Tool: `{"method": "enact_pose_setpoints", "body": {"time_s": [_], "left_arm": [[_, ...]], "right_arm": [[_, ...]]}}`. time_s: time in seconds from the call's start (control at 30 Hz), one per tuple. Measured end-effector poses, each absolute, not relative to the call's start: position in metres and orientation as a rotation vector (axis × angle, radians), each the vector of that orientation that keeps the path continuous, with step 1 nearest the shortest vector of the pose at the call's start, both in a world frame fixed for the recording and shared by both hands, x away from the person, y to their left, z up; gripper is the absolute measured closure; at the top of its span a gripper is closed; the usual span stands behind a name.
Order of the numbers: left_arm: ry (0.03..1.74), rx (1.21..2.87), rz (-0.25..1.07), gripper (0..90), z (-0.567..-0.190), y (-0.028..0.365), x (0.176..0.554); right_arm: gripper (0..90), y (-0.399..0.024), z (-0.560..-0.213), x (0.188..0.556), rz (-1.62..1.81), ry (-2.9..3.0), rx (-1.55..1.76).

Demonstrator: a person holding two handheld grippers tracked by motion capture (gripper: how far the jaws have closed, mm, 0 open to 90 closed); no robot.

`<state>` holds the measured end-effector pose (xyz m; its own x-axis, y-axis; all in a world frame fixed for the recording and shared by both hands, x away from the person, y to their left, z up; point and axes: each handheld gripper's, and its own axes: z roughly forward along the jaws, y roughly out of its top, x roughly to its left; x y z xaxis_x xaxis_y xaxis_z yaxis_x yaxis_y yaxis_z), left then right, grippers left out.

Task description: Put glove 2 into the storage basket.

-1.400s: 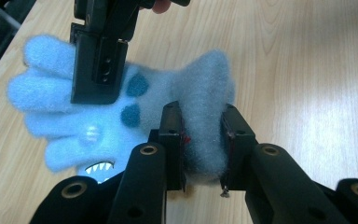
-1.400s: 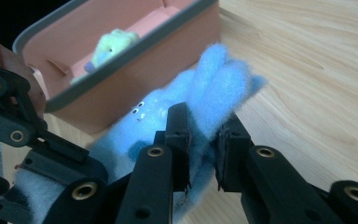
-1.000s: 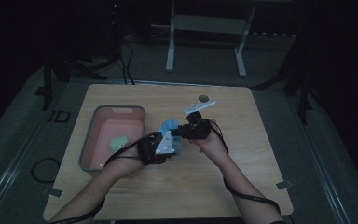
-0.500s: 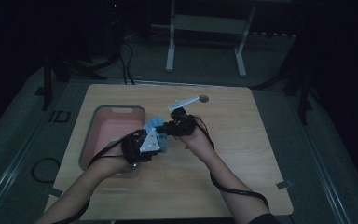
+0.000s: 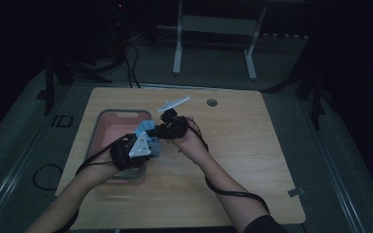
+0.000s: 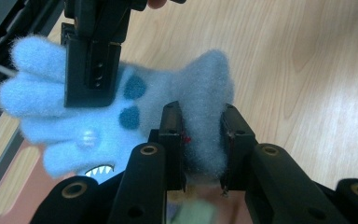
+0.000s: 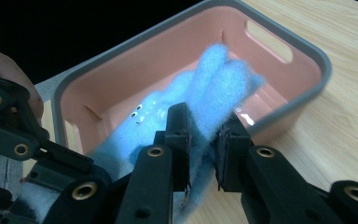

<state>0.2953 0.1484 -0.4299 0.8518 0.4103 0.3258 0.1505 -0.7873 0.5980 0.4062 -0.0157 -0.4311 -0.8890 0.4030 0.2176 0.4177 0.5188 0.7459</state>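
My left claw (image 5: 148, 145) and right claw (image 5: 161, 130) each clench an end of a fluffy blue toy (image 6: 121, 116), held above the bench (image 5: 252, 160) at the pink bin's (image 7: 279, 79) edge. Next, I judge: carry it over and release.

In the high view the blue plush (image 5: 144, 130) is largely covered by the left gripper (image 5: 148, 145) and its grey plate, and the right gripper (image 5: 161, 130) hides more of it. The pink bin (image 5: 108, 127) has its near end behind the left hand (image 5: 121, 154). In the left gripper view the plush's lower part is cut off by the bottom edge, with a blurred greenish patch (image 6: 193, 215) there, too unclear to identify. In the right gripper view the bin's left corner sits behind the left gripper's black links (image 7: 14, 135)
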Motion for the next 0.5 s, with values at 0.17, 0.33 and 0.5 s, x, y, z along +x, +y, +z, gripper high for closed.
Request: {"method": "enact_pose_setpoints", "body": {"time_s": [0.17,0.33,0.5], "left_arm": [[0.438,2.459,0.612,75.1,-0.432,0.163,0.293],[0.465,2.465,0.606,75.1,-0.434,0.175,0.291],[0.502,2.461,0.613,75.1,-0.438,0.188,0.291]], "right_arm": [[77.9,0.003,-0.431,0.406,-1.343,-2.721,-0.708],[77.9,0.017,-0.433,0.406,-1.342,-2.709,-0.685],[77.9,0.033,-0.435,0.406,-1.347,-2.704,-0.676]]}}
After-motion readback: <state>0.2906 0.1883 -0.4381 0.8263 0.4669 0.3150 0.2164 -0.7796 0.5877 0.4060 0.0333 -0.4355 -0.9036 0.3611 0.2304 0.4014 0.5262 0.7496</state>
